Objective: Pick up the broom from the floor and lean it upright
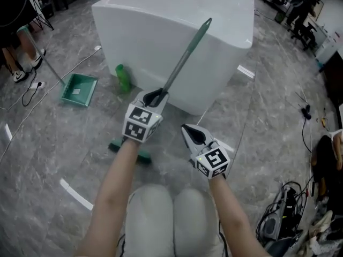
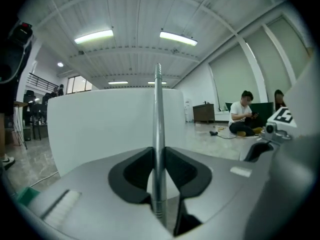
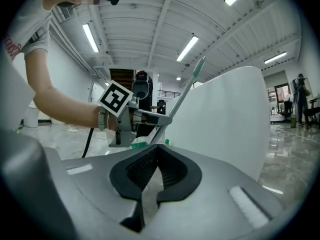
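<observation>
**Broom held by its handle in front of the white block**

A grey marbled floor (image 1: 48, 143) fills the room, and a big white block (image 1: 177, 31) stands on it ahead of the person. The broom (image 1: 185, 58) stands tilted in front of the block. Its green head is low by the floor, partly hidden under the left forearm, and its thin handle slants up and away toward the block's top. Whether the handle's green tip touches the block cannot be told.

A green dustpan (image 1: 79, 88) lies on the floor well to the left of the block.

The left gripper (image 1: 155, 96) has its fingers clenched on the lower part of the broom handle. In the left gripper view the metal shaft (image 2: 158, 109) runs straight up between the two dark pads, which press on it from both sides.

The right gripper (image 1: 186, 127) hangs just beside the left one, apart from the broom, with its fingers drawn together on nothing.

A green bottle (image 1: 123, 77) stands at the foot of the block, between the dustpan and the broom.
</observation>
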`<state>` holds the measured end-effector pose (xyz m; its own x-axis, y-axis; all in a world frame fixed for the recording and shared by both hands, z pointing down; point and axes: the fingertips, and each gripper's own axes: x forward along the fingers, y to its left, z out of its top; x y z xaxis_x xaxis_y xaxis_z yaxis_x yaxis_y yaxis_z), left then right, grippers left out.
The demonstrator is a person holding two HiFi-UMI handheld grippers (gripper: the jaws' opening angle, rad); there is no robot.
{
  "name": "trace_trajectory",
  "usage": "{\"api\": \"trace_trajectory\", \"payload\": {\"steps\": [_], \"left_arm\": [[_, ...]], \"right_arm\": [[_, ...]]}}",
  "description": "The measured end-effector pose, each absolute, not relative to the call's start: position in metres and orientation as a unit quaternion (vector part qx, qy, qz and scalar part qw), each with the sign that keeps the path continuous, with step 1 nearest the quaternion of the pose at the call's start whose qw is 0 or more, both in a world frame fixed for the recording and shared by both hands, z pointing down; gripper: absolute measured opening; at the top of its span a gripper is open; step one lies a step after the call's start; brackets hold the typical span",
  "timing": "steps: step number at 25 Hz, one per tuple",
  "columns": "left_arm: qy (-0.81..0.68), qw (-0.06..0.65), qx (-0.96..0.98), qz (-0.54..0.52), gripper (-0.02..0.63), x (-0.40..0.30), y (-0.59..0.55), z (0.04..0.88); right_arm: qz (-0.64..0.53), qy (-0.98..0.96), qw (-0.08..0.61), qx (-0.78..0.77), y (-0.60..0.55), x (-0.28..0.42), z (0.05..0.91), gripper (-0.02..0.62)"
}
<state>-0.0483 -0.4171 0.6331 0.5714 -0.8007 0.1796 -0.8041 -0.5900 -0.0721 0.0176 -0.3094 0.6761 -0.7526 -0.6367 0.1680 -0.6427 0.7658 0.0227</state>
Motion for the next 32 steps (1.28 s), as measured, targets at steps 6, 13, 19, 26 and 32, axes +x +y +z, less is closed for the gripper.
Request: {"api": "trace_trajectory", "payload": {"steps": [6, 13, 19, 26, 32], "left_arm": [[-0.489, 0.005, 0.867, 0.099, 0.078, -0.057, -0.468, 0.62], [-0.492, 0.007, 0.861, 0.132, 0.08, -0.037, -0.497, 0.619], [-0.497, 0.007, 0.855, 0.147, 0.081, -0.035, -0.511, 0.624], [-0.491, -0.028, 0.856, 0.161, 0.087, -0.029, -0.519, 0.619], [-0.483, -0.044, 0.861, 0.151, 0.131, -0.029, -0.518, 0.609]], "right_arm": [[0.001, -0.931, 0.085, 0.354, -0.327, 0.013, 0.654, 0.002], [0.01, -0.913, 0.056, 0.404, -0.349, 0.031, 0.629, 0.002], [0.008, -0.911, 0.059, 0.409, -0.347, 0.039, 0.631, 0.002], [0.015, -0.909, 0.068, 0.412, -0.346, 0.044, 0.641, 0.002], [0.006, -0.911, 0.081, 0.403, -0.345, 0.04, 0.641, 0.002]]}}
